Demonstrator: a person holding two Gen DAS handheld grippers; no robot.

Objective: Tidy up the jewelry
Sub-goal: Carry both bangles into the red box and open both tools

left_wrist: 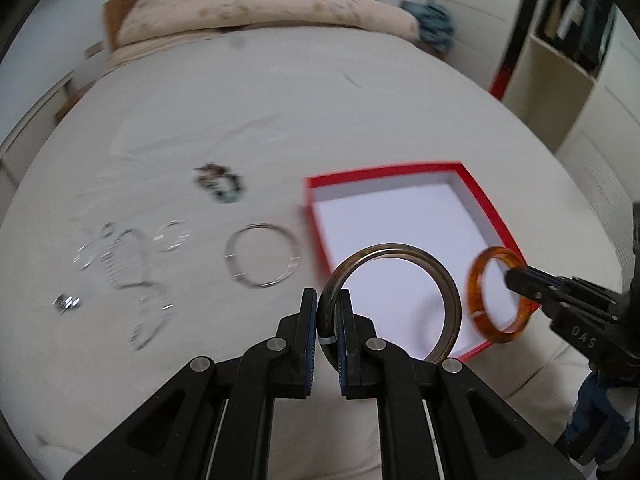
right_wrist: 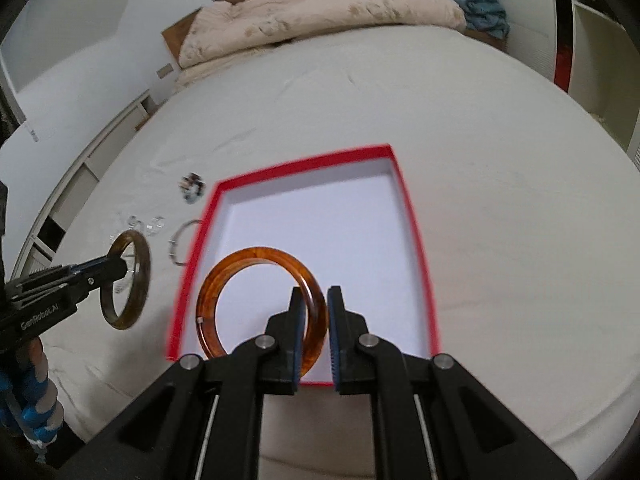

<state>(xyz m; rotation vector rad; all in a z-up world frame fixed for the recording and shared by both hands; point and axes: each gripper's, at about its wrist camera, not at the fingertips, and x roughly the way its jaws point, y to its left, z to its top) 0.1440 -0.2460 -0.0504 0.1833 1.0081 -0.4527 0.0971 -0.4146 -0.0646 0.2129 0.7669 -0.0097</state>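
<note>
A red box (left_wrist: 486,200) with a white inside lies open on the bed; it also shows in the right wrist view (right_wrist: 414,240). My left gripper (left_wrist: 328,320) is shut on a brown-grey bangle (left_wrist: 448,280), held above the box's near left corner; it shows too in the right wrist view (right_wrist: 142,280). My right gripper (right_wrist: 314,320) is shut on an amber bangle (right_wrist: 224,276), held over the box's near edge; the amber bangle also shows in the left wrist view (left_wrist: 476,304). A silver bangle (left_wrist: 262,256), a beaded bracelet (left_wrist: 220,186) and several silver pieces (left_wrist: 128,264) lie left of the box.
A beige blanket (left_wrist: 260,4) lies rolled at the head of the white bed (left_wrist: 280,100). A blue cloth (left_wrist: 434,24) sits beside it. Shelves (left_wrist: 560,60) stand to the right of the bed.
</note>
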